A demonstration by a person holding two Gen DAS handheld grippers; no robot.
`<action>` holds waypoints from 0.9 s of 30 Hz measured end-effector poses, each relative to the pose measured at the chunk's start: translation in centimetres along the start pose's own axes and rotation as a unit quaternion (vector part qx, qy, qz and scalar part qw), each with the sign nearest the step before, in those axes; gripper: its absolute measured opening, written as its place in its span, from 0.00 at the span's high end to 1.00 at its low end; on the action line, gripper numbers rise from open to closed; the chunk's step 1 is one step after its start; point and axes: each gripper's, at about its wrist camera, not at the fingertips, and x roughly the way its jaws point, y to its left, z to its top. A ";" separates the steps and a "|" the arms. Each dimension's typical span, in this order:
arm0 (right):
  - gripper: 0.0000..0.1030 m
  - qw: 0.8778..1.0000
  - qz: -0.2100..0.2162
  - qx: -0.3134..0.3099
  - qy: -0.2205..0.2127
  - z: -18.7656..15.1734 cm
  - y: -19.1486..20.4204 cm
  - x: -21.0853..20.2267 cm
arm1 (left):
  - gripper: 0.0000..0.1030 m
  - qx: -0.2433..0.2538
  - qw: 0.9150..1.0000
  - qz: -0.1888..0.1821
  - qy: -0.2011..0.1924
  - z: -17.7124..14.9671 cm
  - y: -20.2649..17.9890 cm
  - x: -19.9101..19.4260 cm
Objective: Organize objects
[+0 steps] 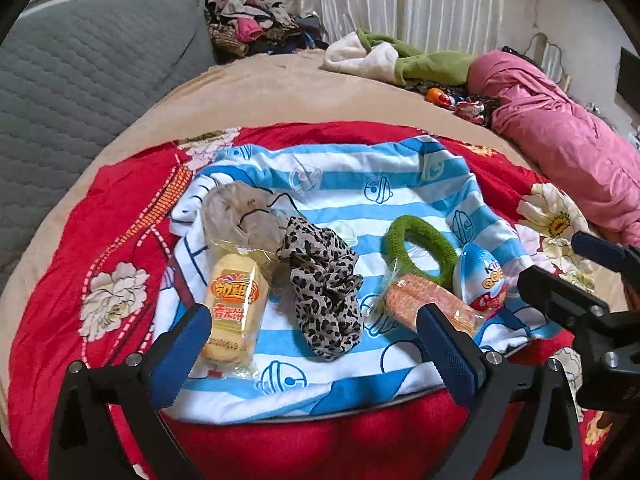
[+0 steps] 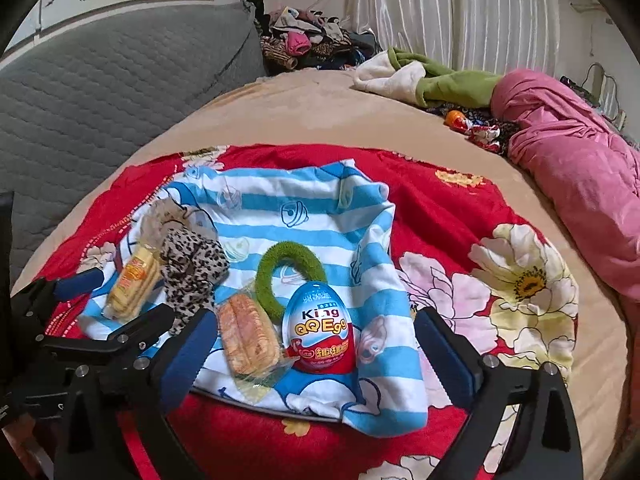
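Note:
A blue-and-white striped cloth [image 1: 360,184] lies spread on a red flowered blanket [image 1: 120,216]. On it sit a yellow cracker packet [image 1: 234,304], a leopard-print scrunchie [image 1: 324,280], a beige scrunchie [image 1: 240,216], a green hair ring [image 1: 420,248], an orange wafer packet [image 1: 428,304] and a King QQ Egg [image 1: 484,280]. My left gripper [image 1: 312,320] hangs open above the cracker packet and the leopard scrunchie, holding nothing. My right gripper [image 2: 316,320] is open too, hovering over the wafer packet [image 2: 248,336] and the egg [image 2: 320,328] without touching either.
The blanket covers a tan bed [image 1: 280,88]. A pink quilt [image 1: 560,132] lies along the right side, with green and white clothing [image 1: 400,56] and small wrapped sweets [image 1: 460,104] behind. A grey quilted headboard [image 1: 80,72] rises at left, and a heap of clothes [image 1: 256,28] sits at the back.

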 end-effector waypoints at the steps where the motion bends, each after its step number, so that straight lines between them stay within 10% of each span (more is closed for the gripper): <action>1: 0.01 1.000 0.000 0.000 -0.003 0.1 0.1 -0.4 | 0.01 0.000 1.000 0.000 -0.002 0.0 0.0 -0.3; 27: 0.01 0.996 0.000 -0.026 -0.081 -1.1 3.8 -10.7 | 0.01 0.003 0.998 0.017 -0.065 -1.9 0.9 -10.6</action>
